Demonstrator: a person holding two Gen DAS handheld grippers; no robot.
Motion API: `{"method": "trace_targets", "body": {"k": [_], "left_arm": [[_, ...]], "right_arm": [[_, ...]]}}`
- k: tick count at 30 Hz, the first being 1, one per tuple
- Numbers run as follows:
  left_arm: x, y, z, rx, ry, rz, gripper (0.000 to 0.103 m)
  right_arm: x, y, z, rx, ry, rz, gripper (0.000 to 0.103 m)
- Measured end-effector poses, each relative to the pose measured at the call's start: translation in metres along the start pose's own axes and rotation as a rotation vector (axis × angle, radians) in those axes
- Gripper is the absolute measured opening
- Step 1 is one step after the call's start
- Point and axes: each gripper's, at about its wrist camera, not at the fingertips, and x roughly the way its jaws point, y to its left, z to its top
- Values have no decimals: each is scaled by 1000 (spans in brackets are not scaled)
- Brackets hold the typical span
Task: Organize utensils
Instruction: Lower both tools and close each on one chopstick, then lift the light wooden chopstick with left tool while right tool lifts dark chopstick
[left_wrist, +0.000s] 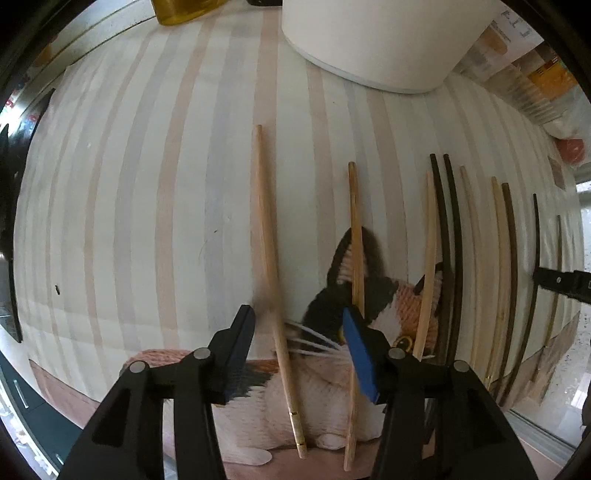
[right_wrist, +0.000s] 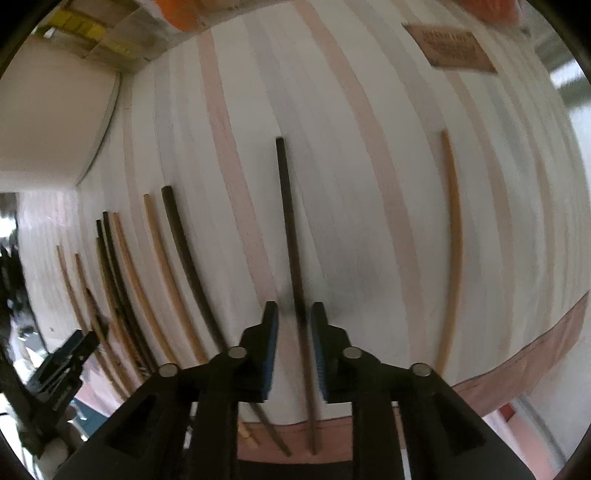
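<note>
Chopsticks lie in rows on a striped cloth mat (left_wrist: 147, 184). In the left wrist view my left gripper (left_wrist: 297, 326) points down with its jaws apart. A pale wooden chopstick with a gold tip (left_wrist: 266, 221) lies on the mat between them, nearer the left pad and untouched. A second pale chopstick (left_wrist: 354, 221) runs under the right finger. In the right wrist view my right gripper (right_wrist: 295, 319) is open around a dark chopstick (right_wrist: 288, 221) that lies flat on the mat, with a gap on each side. Another pale chopstick (right_wrist: 453, 240) lies alone to its right.
Several dark and pale chopsticks (left_wrist: 450, 229) lie side by side between the two grippers. A white round container (left_wrist: 369, 44) and a yellow bottle (left_wrist: 184, 11) stand at the mat's far edge. A cat picture (left_wrist: 388, 295) covers the near part of the mat. Packets (left_wrist: 535, 74) sit at the far right.
</note>
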Motion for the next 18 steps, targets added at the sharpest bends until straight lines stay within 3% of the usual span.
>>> {"method": "trace_targets", "body": {"k": [1,3,8,11,13,15,18], "left_arm": [[-1,0,1,0,1,2,46],[-2,1,4,1,1,4,45],[-8,7,14,-21,-28,45,22],[-11,22,25,-35,-34,37,6],[-12,33,33,-44,-35,23,5],[-18,41,41,-46,-37,26,4],[-22,47,44,-50,-46,25,4]], "right_arm": [[-2,-2,-2,-14,-5,-23,40],[-2,4,13,-31,-8,-47,42],[-5,19,26,-75,-23,-108,40],[-9,21,34,-84,-35,-110,32],[-12,25,38,-102,-47,-112,15],[-13,28,40,-111,-52,-117,6],[-16,33,39,-101,-50,-89,6]]}}
